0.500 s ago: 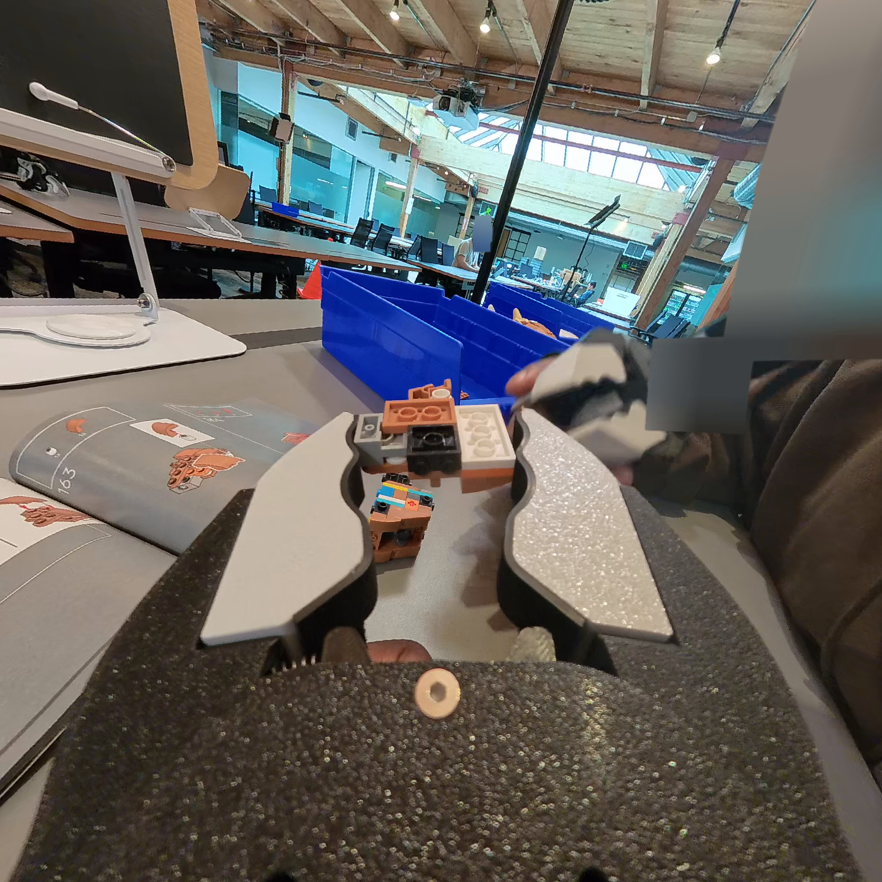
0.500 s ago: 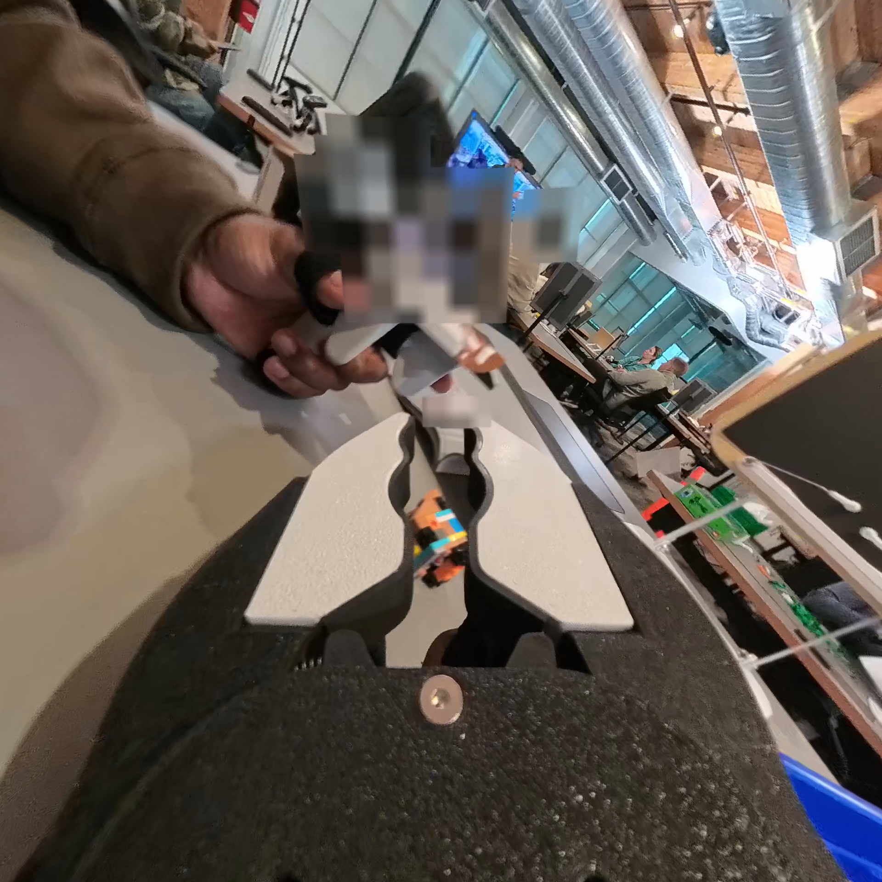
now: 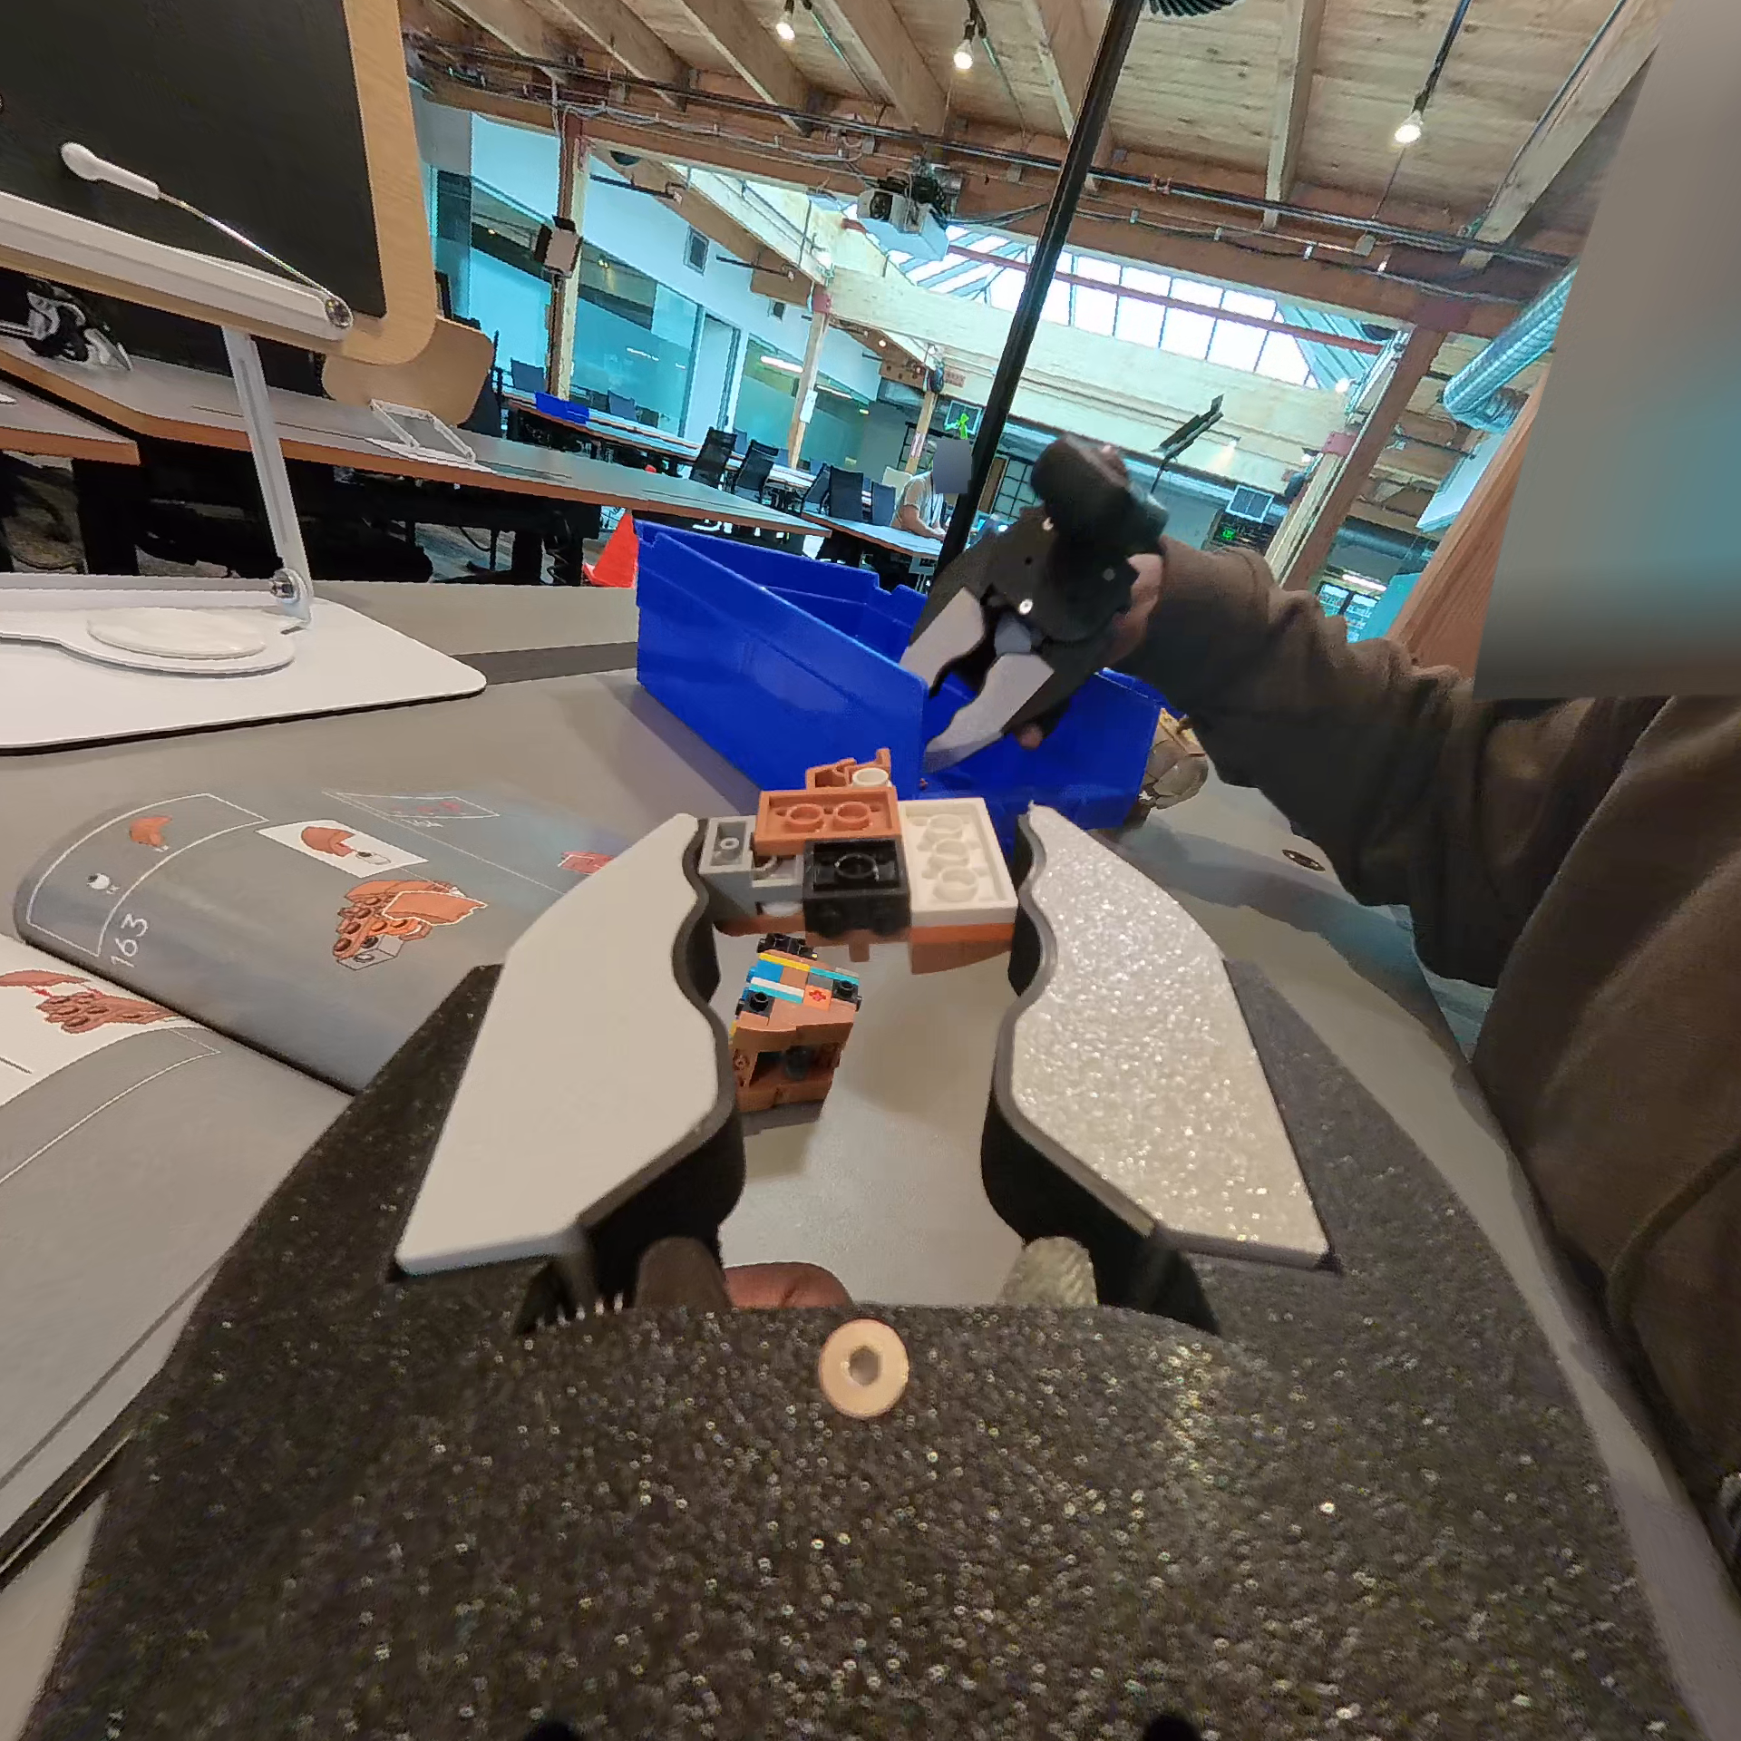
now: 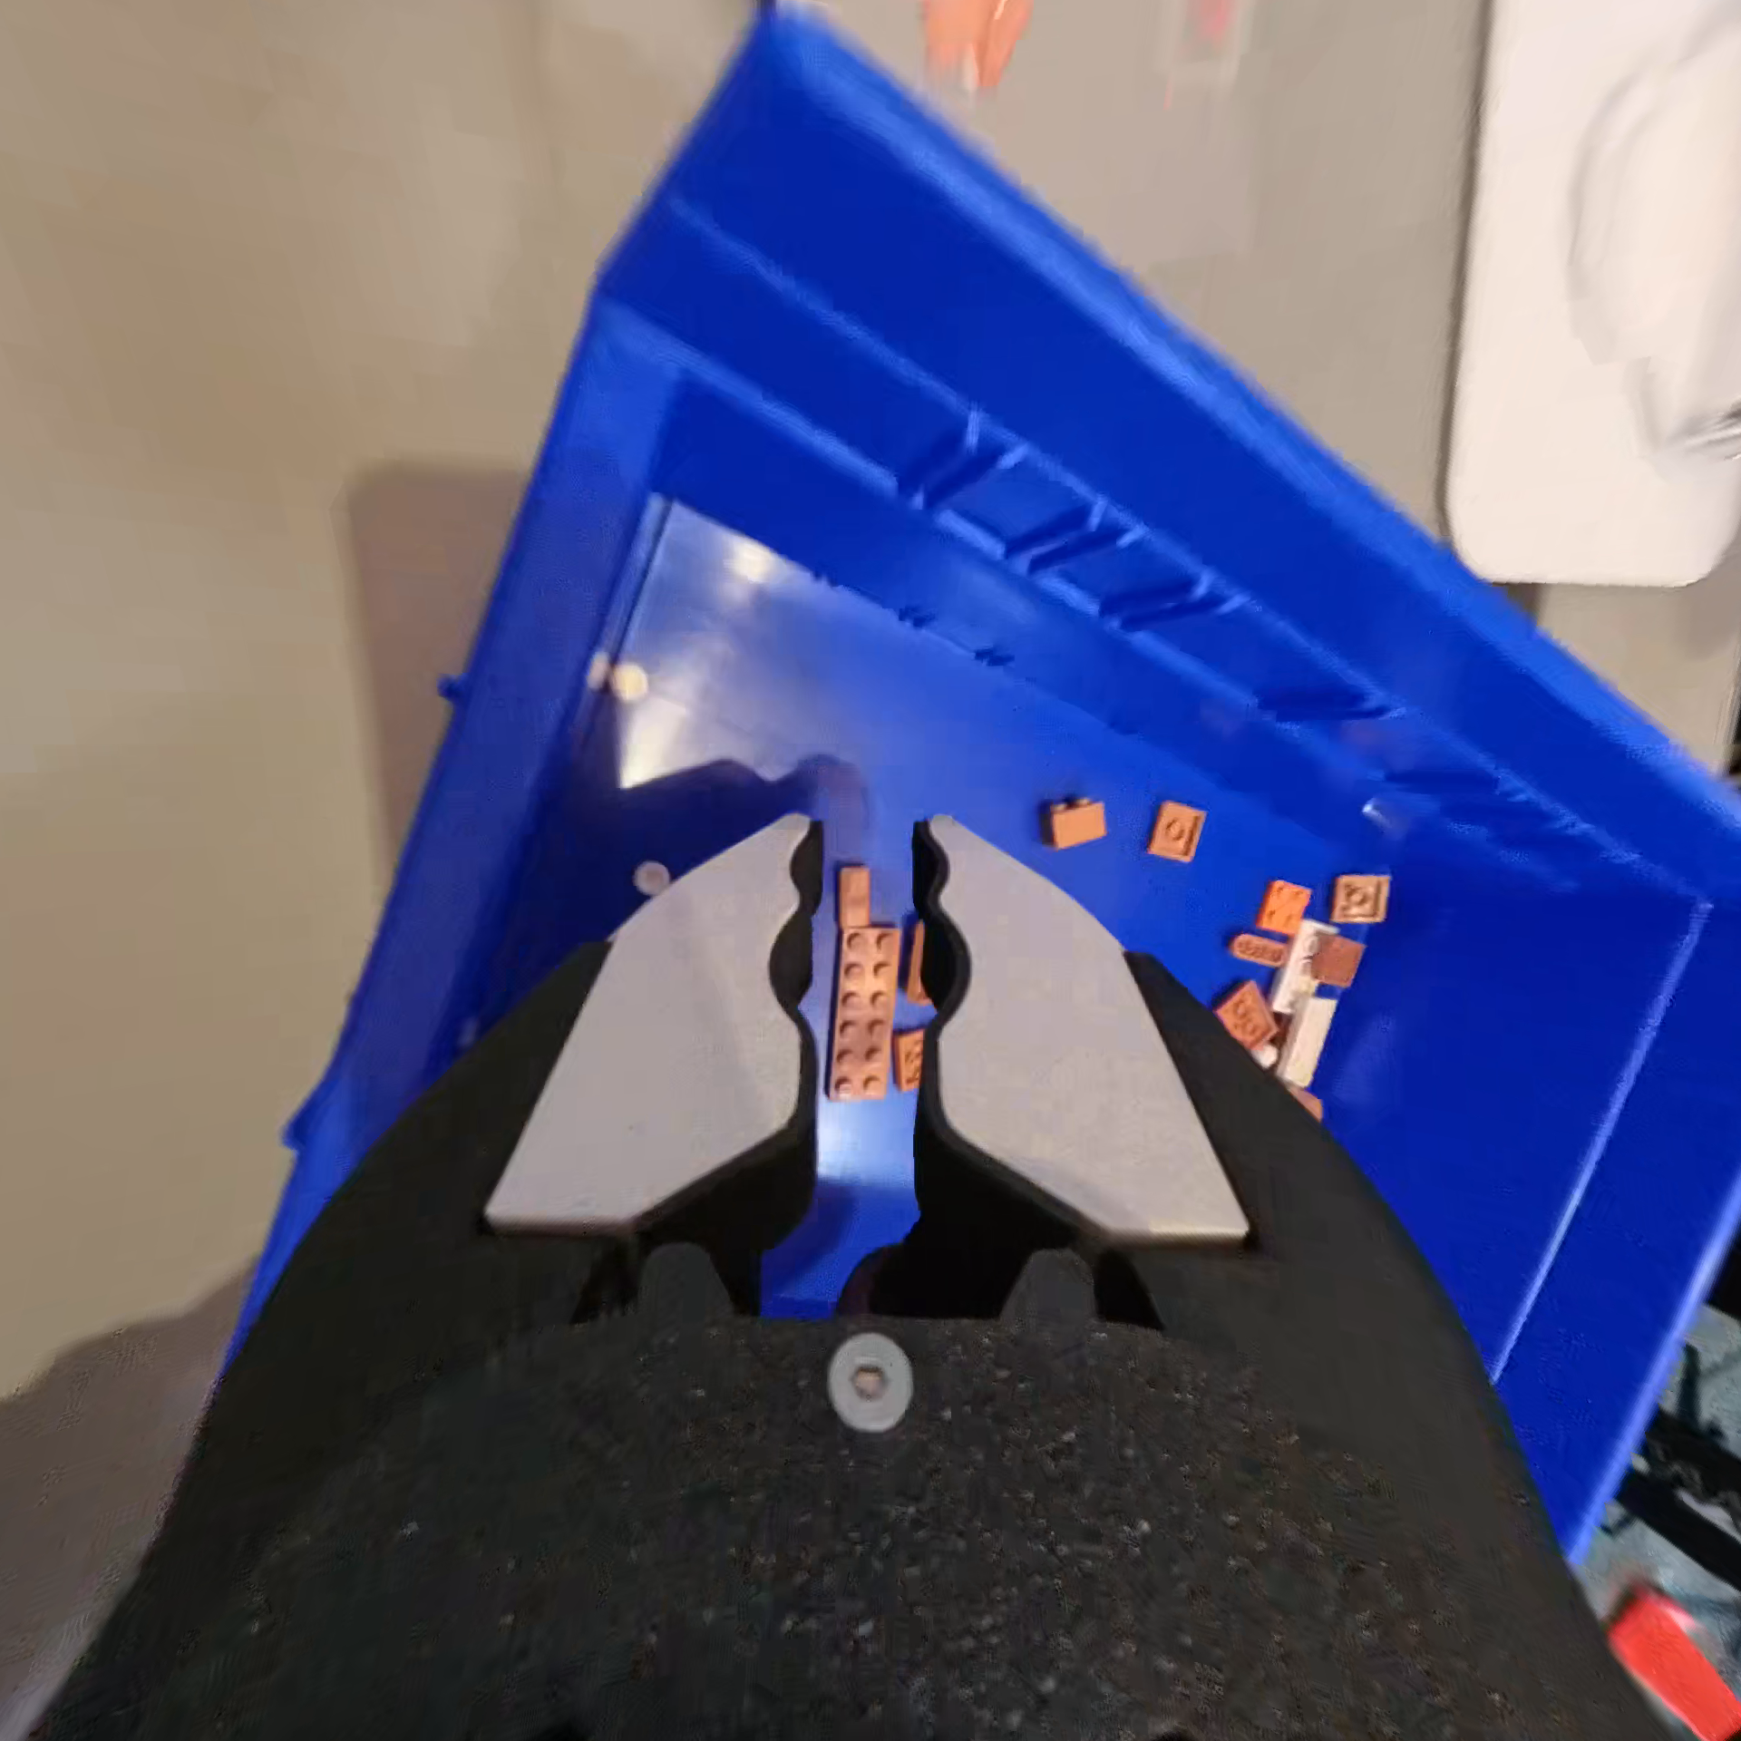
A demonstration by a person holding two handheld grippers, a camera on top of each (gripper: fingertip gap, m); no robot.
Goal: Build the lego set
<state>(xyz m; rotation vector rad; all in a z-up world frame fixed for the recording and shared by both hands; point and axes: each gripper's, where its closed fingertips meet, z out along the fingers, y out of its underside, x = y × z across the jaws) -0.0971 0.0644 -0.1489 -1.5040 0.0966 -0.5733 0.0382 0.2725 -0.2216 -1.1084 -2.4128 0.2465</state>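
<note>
My left gripper [image 3: 862,848] is shut on a Lego sub-assembly [image 3: 853,867] of brown, black, grey and white bricks and holds it above the grey table. A second small brown build with blue and yellow bricks [image 3: 796,1027] stands on the table under it. My right gripper [image 4: 865,834] is open by a narrow gap, empty, and points down into the blue bin [image 4: 942,283]. A long brown plate [image 4: 862,1013] lies on the bin floor between its fingers. The right gripper also shows in the left wrist view [image 3: 980,697], over the bin [image 3: 772,678].
Several loose brown and white pieces [image 4: 1300,970] lie at the right of the bin floor. An open instruction booklet [image 3: 235,904] lies at the left of the table. A white lamp base [image 3: 188,659] stands behind it. A person's brown sleeve [image 3: 1413,754] crosses the right side. The grippers' ends are close to 25 centimetres from one another.
My right gripper has moved away from the held sub-assembly and now hangs over the blue bin, pointing down. My left gripper still holds the sub-assembly in the same place.
</note>
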